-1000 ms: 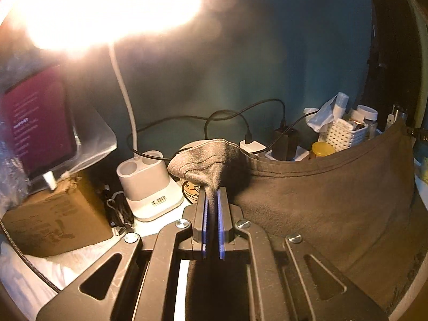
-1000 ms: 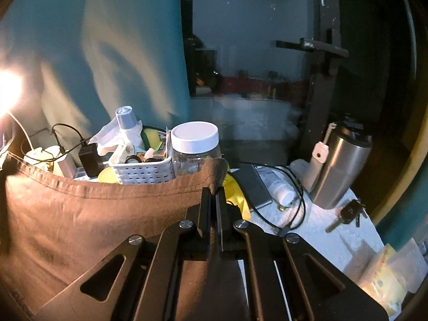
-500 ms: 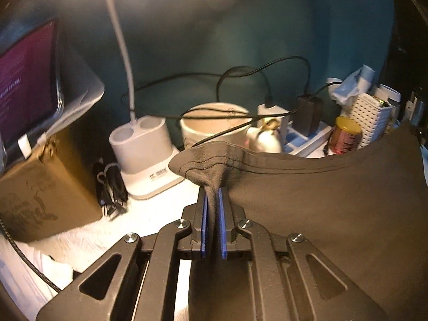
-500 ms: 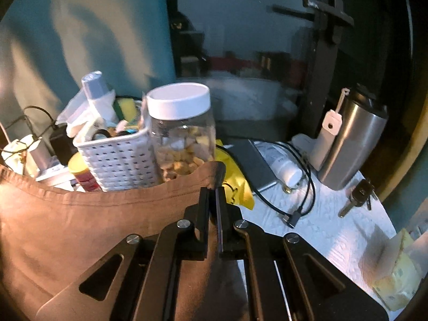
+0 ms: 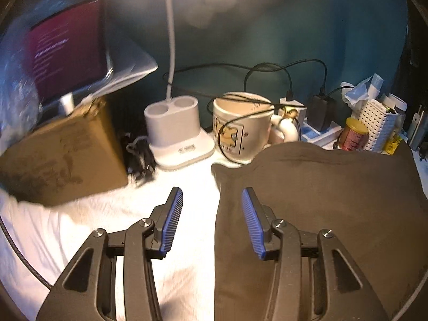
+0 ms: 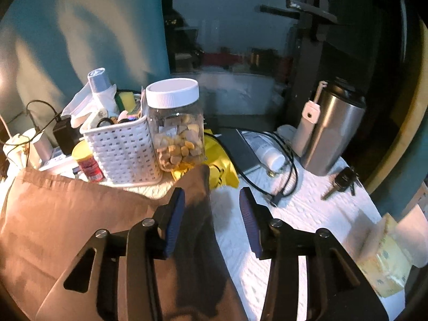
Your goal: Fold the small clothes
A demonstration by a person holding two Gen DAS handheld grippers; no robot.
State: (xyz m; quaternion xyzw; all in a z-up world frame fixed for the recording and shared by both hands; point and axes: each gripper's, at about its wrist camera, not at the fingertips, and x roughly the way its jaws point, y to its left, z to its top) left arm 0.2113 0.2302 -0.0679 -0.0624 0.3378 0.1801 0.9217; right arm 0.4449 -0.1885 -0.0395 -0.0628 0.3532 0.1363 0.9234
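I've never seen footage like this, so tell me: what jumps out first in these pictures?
The brown cloth spread on the white table, with both grippers' blue-padded jaws opening over its near edges: the left gripper and the right gripper. Behind it stands clutter: a cream mug, a snack jar and a steel tumbler at far right.

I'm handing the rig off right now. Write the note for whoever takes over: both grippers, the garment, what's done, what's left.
Left gripper: jaws opening, pads clear of the cloth; the garment's edge lies between them.
Right gripper: jaws opening, nothing pinched; the garment's corner sits by its left pad.
Brown garment: lying on the white table cover, far edge near the mug and white basket.
Done: garment laid down and let go.
Left: check that the fold lies flat, then regrip for the next fold if one is needed.
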